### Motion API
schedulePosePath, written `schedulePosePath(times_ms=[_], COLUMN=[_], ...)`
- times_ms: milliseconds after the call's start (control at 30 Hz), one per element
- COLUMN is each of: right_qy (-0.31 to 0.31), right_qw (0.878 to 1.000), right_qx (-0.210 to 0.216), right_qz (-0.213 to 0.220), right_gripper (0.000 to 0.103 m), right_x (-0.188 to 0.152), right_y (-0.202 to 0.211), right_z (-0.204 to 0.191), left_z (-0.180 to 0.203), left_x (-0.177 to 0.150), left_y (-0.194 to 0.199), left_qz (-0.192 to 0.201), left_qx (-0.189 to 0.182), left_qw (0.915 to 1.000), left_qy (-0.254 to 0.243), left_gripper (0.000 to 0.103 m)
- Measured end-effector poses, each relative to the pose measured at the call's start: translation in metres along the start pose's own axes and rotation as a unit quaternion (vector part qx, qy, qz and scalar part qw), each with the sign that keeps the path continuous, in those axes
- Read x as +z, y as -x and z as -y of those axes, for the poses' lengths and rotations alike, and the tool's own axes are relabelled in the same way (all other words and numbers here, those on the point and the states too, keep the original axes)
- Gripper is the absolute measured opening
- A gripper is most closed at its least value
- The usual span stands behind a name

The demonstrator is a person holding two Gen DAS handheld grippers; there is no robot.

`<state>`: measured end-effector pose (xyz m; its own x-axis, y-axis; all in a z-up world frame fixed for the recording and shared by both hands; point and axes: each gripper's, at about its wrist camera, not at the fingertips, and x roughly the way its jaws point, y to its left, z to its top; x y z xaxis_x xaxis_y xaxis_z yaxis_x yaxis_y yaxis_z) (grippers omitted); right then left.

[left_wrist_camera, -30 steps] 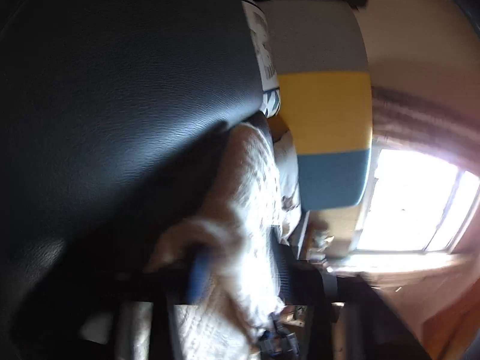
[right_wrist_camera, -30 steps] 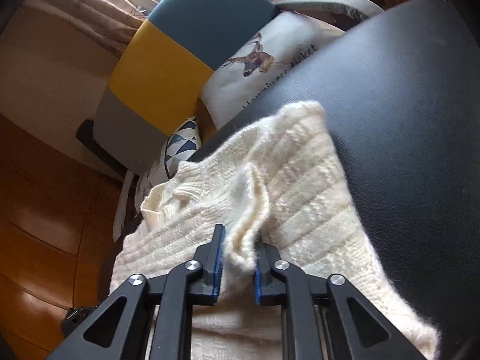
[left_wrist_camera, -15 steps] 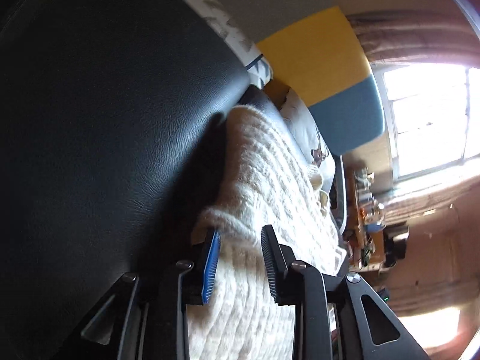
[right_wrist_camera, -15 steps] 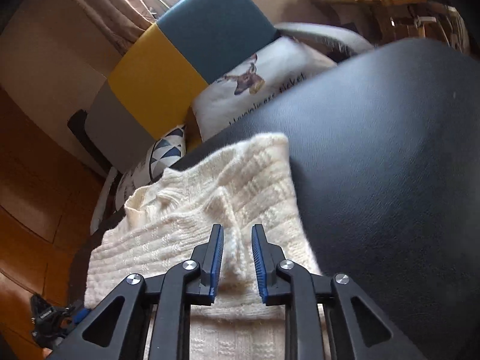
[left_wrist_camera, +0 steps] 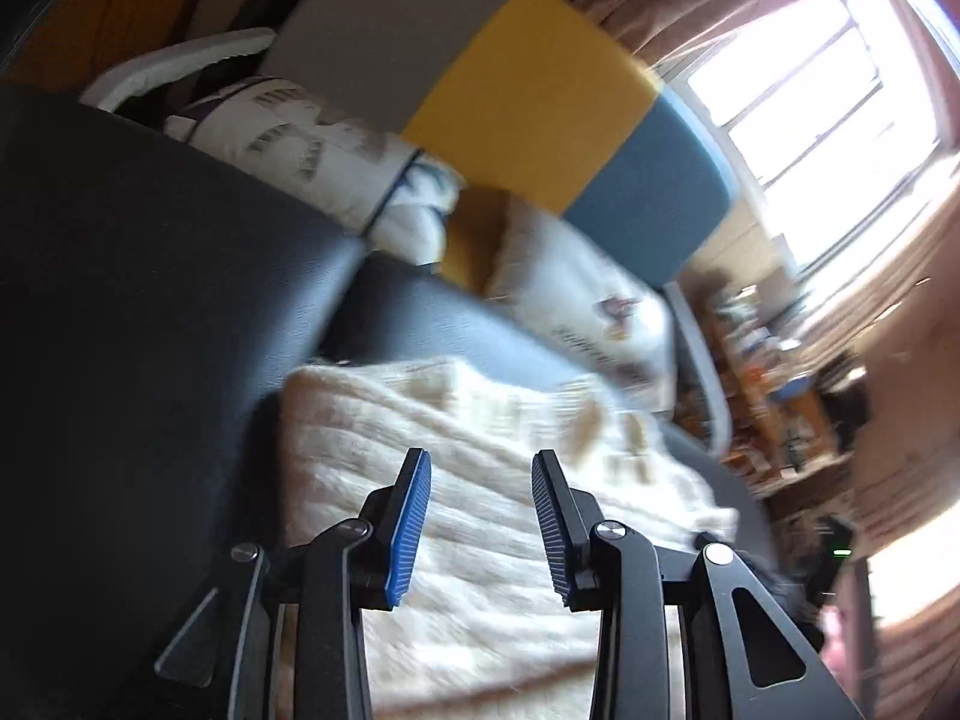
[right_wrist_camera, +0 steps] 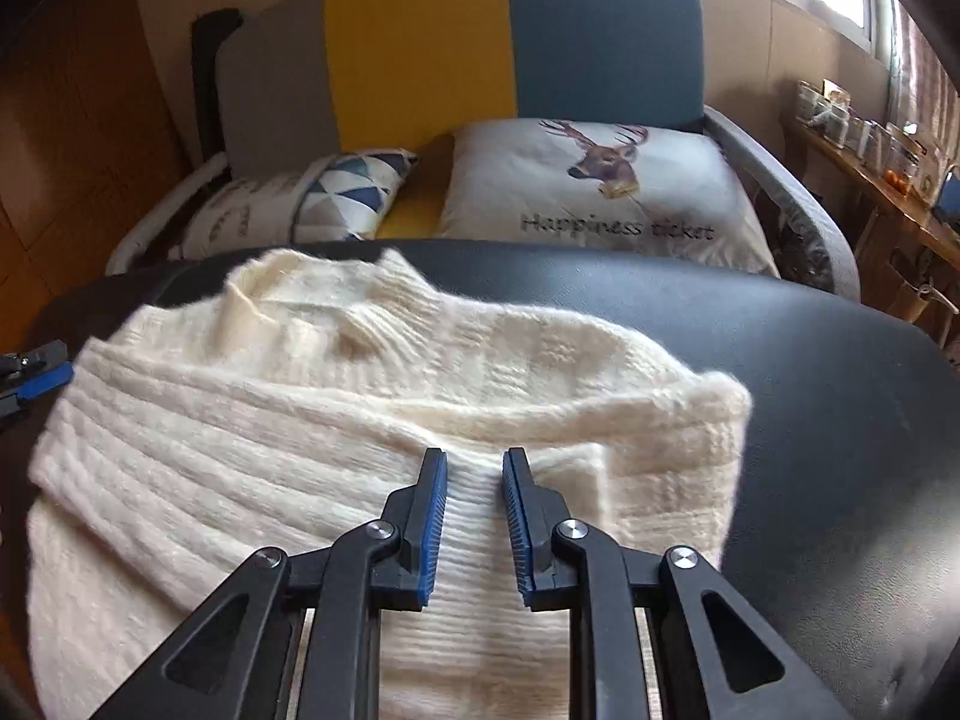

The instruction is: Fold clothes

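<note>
1. A cream ribbed knit sweater [right_wrist_camera: 312, 420] lies partly folded on the black leather-like surface [right_wrist_camera: 840, 420], its collar at the far left.
2. The right gripper [right_wrist_camera: 474, 516] hovers over the near fold; its jaws have just been closing, slightly parted, gripping nothing.
3. The left gripper [left_wrist_camera: 480, 522] has jaws that have just been opening, empty above the knit.
4. A deer-print white cushion [right_wrist_camera: 600, 192] sits beyond.

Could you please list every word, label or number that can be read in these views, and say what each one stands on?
"Happiness ticket": printed on the deer cushion, below the stag's head.
Dark markings on the pale cushion to its left: too blurred to read.
Jars on the side shelf: too small to read.
</note>
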<state>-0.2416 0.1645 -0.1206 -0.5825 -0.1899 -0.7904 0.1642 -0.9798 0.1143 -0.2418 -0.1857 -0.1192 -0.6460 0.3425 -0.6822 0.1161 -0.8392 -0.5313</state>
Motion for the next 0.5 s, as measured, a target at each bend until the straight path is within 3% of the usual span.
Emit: schedulePosePath(times_ms=[33, 67, 167, 333, 400, 500], right_qy=[-0.010, -0.021, -0.038, -0.030, -0.037, -0.018], right_qw=[1.000, 0.999, 0.998, 0.999, 0.999, 0.999], right_qx=[0.010, 0.023, 0.039, 0.027, 0.030, 0.027], right_qz=[0.006, 0.013, 0.023, 0.025, 0.020, 0.030], right_gripper=[0.017, 0.017, 0.017, 0.017, 0.017, 0.021], right_x=[-0.004, -0.007, -0.011, -0.009, -0.006, -0.007], right_y=[-0.001, -0.001, -0.001, 0.000, 0.002, 0.027], right_z=[0.006, 0.012, 0.019, 0.014, 0.015, 0.005], left_z=[-0.005, -0.016, -0.033, -0.026, -0.025, -0.015], left_x=[-0.003, -0.013, -0.029, -0.030, -0.034, -0.051], left_y=[-0.014, -0.025, -0.025, -0.009, 0.006, 0.030], left_qz=[-0.009, -0.009, 0.020, 0.021, 0.027, 0.036], left_qx=[0.024, 0.036, 0.011, 0.010, 0.004, 0.006], left_qw=[0.9997, 0.9993, 0.9997, 0.9997, 0.9996, 0.9988], left_qy=[-0.006, -0.003, 0.001, -0.006, -0.001, -0.033], left_gripper=[0.035, 0.026, 0.024, 0.025, 0.033, 0.033])
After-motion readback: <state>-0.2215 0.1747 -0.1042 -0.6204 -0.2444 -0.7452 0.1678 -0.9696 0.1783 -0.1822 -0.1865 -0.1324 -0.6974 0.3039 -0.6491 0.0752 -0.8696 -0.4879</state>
